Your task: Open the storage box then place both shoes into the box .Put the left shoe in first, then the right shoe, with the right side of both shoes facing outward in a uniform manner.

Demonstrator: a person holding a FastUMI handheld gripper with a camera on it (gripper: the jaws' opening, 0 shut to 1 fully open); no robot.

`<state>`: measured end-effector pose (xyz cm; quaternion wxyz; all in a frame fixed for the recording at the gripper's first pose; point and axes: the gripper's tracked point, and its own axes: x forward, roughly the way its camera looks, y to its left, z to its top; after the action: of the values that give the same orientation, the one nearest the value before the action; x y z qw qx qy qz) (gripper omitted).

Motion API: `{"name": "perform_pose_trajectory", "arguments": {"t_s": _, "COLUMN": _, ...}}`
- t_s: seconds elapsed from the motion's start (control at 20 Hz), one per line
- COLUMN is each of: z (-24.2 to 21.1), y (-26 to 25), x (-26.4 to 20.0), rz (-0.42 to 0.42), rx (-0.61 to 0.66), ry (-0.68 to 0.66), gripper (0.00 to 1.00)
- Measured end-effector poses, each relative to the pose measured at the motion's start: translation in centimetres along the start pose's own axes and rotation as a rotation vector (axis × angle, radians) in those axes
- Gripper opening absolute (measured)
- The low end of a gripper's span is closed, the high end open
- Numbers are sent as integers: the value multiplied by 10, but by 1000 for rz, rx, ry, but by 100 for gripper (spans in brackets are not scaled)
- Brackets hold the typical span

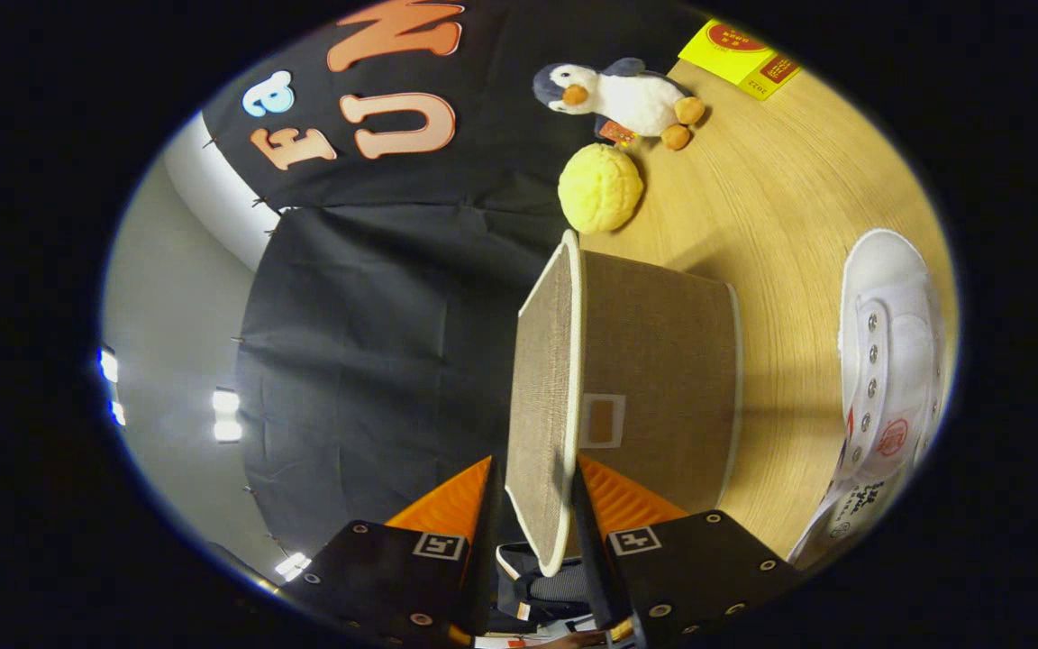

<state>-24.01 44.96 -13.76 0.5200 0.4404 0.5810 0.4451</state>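
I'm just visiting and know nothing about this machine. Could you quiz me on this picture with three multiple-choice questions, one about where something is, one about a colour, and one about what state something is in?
1. Where does the yellow ball lie?
A. Between the penguin toy and the storage box
B. Inside the shoe
C. Between the fingers

2. What colour is the shoe beside the box?
A. Black
B. White
C. Green

3. What is the gripper doing?
A. Hanging open, away from everything
B. Squeezing the ball
C. Its fingers close on the lid from both faces

Answers: 1 A, the ball sits on the wooden table between toy and box. 2 B, its upper is white with metal eyelets. 3 C, the lid's edge runs between the two fingers.
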Motion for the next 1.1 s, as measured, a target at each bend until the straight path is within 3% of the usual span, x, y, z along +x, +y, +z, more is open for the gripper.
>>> {"name": "perform_pose_trajectory", "arguments": {"t_s": 0.05, "z": 0, "y": -6, "x": 5, "rz": -31, "rx": 13, "ry": 0, "gripper": 42}}
{"name": "perform_pose_trajectory", "arguments": {"t_s": 0.15, "z": 3, "y": -14, "x": 9, "rz": -95, "rx": 46, "ry": -13, "gripper": 27}}
{"name": "perform_pose_trajectory", "arguments": {"t_s": 0.2, "z": 0, "y": -4, "x": 10, "rz": -77, "rx": 58, "ry": -7, "gripper": 12}}
{"name": "perform_pose_trajectory", "arguments": {"t_s": 0.3, "z": 1, "y": 14, "x": 9, "rz": -66, "rx": 34, "ry": -6, "gripper": 6}}
{"name": "perform_pose_trajectory", "arguments": {"t_s": 0.45, "z": 5, "y": 59, "x": 9, "rz": -12, "rx": 34, "ry": 5, "gripper": 4}}
{"name": "perform_pose_trajectory", "arguments": {"t_s": 0.65, "z": 15, "y": 119, "x": 25, "rz": 6, "rx": -74, "ry": -8, "gripper": 4}}
{"name": "perform_pose_trajectory", "arguments": {"t_s": 1.1, "z": -3, "y": 208, "x": 125, "rz": -6, "rx": -209, "ry": 26, "gripper": 8}}
